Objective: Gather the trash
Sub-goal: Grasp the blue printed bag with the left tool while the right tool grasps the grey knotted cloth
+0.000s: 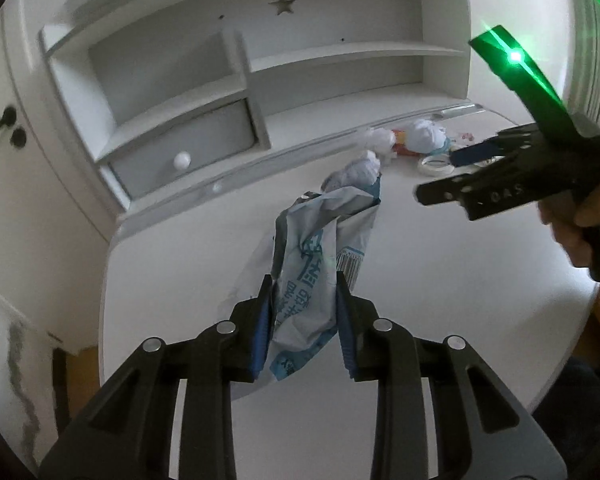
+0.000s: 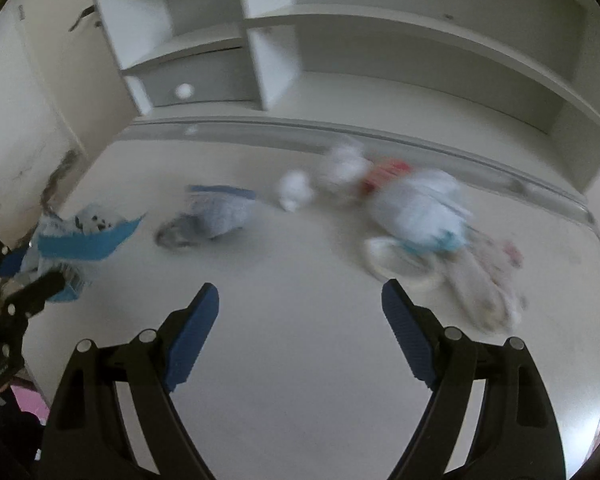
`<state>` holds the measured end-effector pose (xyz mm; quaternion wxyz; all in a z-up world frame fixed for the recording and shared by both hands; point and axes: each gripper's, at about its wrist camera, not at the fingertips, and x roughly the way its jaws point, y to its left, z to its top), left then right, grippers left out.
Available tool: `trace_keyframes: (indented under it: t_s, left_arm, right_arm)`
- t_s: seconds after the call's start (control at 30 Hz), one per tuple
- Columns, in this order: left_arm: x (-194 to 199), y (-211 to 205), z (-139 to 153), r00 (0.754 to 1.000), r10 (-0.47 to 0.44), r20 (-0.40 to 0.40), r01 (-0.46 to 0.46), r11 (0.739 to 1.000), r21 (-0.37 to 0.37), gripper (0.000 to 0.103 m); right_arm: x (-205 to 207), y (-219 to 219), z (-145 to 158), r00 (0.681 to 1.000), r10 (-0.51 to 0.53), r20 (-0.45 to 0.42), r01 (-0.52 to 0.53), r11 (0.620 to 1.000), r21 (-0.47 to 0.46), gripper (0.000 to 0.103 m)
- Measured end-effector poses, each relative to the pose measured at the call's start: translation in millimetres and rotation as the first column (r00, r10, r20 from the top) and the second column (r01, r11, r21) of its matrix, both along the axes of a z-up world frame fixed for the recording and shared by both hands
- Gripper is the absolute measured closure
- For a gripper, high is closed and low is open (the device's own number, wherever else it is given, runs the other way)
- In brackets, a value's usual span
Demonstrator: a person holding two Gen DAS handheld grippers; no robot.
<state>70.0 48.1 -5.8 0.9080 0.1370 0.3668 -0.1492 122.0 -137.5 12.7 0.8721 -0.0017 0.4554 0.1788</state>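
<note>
A crumpled blue-and-white printed wrapper [image 1: 320, 248] stands between the blue pads of my left gripper [image 1: 304, 280], which is shut on its lower part above the white desk [image 1: 440, 300]. In the right wrist view, which is blurred, the same wrapper [image 2: 88, 236] shows at the far left with the left gripper [image 2: 24, 292] on it. My right gripper [image 2: 300, 292] stands open over bare desk with nothing between its fingers; it also appears at the right of the left wrist view [image 1: 440, 176], held by a hand. More trash lies beyond: a grey-blue crumpled bag [image 2: 216, 216] and a white tissue ball [image 2: 294, 190].
At the desk's back right lies a pile: a white bundle [image 2: 420, 208], a red wrapper [image 2: 384, 172], a tape ring [image 2: 388, 256] and clear plastic [image 2: 488, 284]. A white shelf unit with a knobbed drawer [image 1: 182, 160] lines the back. A door [image 1: 4, 124] stands left.
</note>
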Motion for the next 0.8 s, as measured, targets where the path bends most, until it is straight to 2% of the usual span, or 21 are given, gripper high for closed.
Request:
trace_keyframes:
  t_s: [0.1,0.2,0.3,0.43,0.5,0.53,0.57,0.7,0.8]
  left_arm:
    - [-5.4,23.9,-3.9,0.999,0.018,-0.046,-0.021,0.998,-0.064,0.075]
    - [-12.2,37.7,-5.4,0.997,0.042,-0.064,-0.047,0.994,-0.094,0.075]
    - [-21.6,50.3,-6.6,0.995,0.069,-0.065,-0.075,0.993,-0.097,0.075]
    - [-26.8,61.7,-5.6,0.993,0.100,-0.064,-0.106,0.988,-0.109,0.075]
    - [-28.5,65.3,-5.0,0.991,0.120,-0.063,-0.126,0.985,-0.119,0.075]
    - [-28.2,67.0,-4.9,0.990,0.129,-0.063,-0.136,0.983,-0.123,0.075]
    - [-28.5,69.3,-4.8,0.987,0.145,-0.064,-0.153,0.980,-0.131,0.075]
    - [-25.0,72.5,-4.0,0.980,0.178,-0.084,-0.190,0.968,-0.163,0.075]
    - [-22.4,65.8,-1.9,0.981,0.172,-0.086,-0.185,0.967,-0.175,0.075]
  right_arm:
    - [5.6,29.8,4.5,0.997,0.072,0.004,-0.072,0.997,0.018,0.022]
    - [20.1,47.3,3.6,0.997,0.075,-0.023,-0.074,0.996,0.051,0.022]
    - [41.9,57.0,-2.6,0.995,0.042,-0.086,-0.033,0.993,0.113,0.022]
    - [62.4,63.3,-14.9,0.988,-0.042,-0.148,0.059,0.992,0.113,0.022]
    - [66.7,65.0,-19.6,0.984,-0.071,-0.164,0.089,0.990,0.108,0.029]
    - [66.0,66.7,-19.3,0.985,-0.083,-0.151,0.096,0.991,0.087,0.043]
    - [64.4,68.0,-18.7,0.987,-0.084,-0.139,0.095,0.993,0.071,0.070]
    - [43.3,63.0,-7.7,0.992,-0.074,-0.103,0.083,0.993,0.086,0.073]
    - [19.0,48.4,3.3,0.996,-0.063,-0.066,0.070,0.992,0.106,0.073]
